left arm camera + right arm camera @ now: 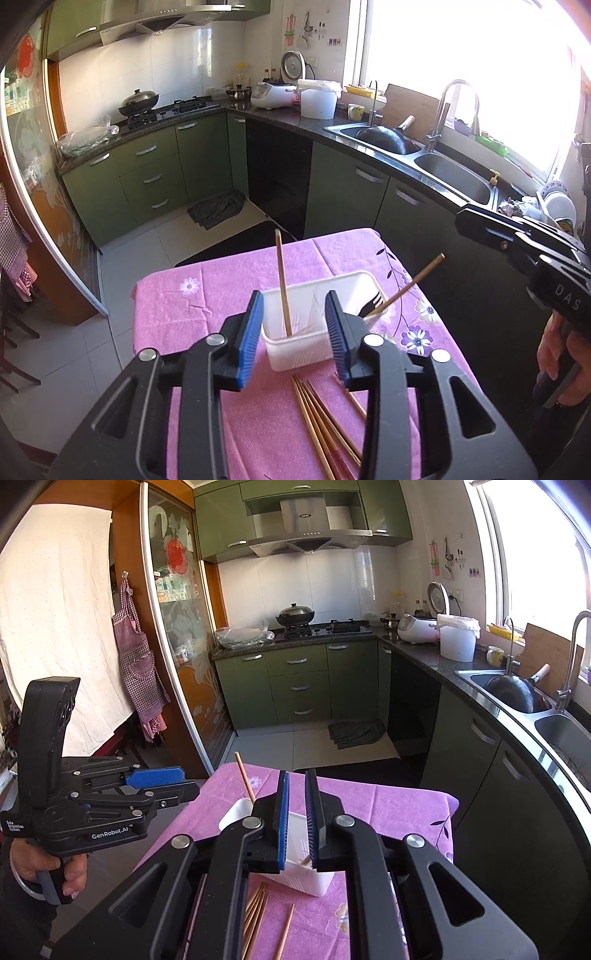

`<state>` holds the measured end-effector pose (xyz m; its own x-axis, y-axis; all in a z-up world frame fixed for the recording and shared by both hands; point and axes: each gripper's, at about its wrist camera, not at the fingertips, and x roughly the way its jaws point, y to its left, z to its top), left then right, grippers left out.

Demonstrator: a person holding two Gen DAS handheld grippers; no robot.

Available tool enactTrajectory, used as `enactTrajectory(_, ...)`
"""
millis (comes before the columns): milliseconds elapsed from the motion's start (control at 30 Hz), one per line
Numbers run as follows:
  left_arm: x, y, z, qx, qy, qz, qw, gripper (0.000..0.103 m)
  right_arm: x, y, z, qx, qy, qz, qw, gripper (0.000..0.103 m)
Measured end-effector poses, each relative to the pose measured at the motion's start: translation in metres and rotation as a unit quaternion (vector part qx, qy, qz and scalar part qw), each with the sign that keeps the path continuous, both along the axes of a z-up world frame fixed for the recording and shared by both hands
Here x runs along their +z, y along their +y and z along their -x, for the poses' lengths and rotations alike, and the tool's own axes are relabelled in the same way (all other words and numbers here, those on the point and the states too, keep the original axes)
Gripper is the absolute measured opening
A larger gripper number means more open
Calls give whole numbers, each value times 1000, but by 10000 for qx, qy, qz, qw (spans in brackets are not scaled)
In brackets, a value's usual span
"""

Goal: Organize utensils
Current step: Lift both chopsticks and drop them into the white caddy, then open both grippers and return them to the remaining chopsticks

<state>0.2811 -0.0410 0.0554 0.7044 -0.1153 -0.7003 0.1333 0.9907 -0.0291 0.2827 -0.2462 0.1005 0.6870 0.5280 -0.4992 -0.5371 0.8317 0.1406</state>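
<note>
A white plastic utensil holder (295, 354) stands on the pink tablecloth (177, 306). One wooden chopstick (283, 284) stands upright in its near compartment. Another chopstick (410, 286) and a black fork (373, 301) lean out of its far end. Several loose chopsticks (325, 424) lie on the cloth in front of it. My left gripper (295, 332) is open and empty, just above and in front of the holder. My right gripper (295, 819) hovers over the holder (306, 877), its jaws a narrow gap apart with nothing between them. Loose chopsticks (256, 915) lie below it.
The small table sits in a kitchen with green cabinets (155, 177). A double sink (454, 177) with a black wok (388, 138) runs along the right counter. A grey cloth (218, 210) lies on the floor. The left gripper shows in the right wrist view (155, 779).
</note>
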Motion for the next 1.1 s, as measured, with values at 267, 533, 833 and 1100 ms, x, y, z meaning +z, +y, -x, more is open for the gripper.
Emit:
enactTrajectory(267, -83, 10, 44, 1, 1055, 156, 9943, 40, -79, -21, 51, 55, 645, 647, 9958, 29)
enactTrajectory(533, -166, 8, 36, 324, 1811, 385, 9822, 36, -189, -23, 53, 149, 1641, 949, 9818, 29)
enactTrajectory(833, -205, -5, 12, 429, 2308, 315, 9716, 28, -214, -34, 46, 111, 1902, 869, 9778, 29)
enactTrajectory(1100, -222, -13, 4, 465, 2517, 84, 9666, 28, -221, -36, 44, 126, 1996, 827, 9763, 29)
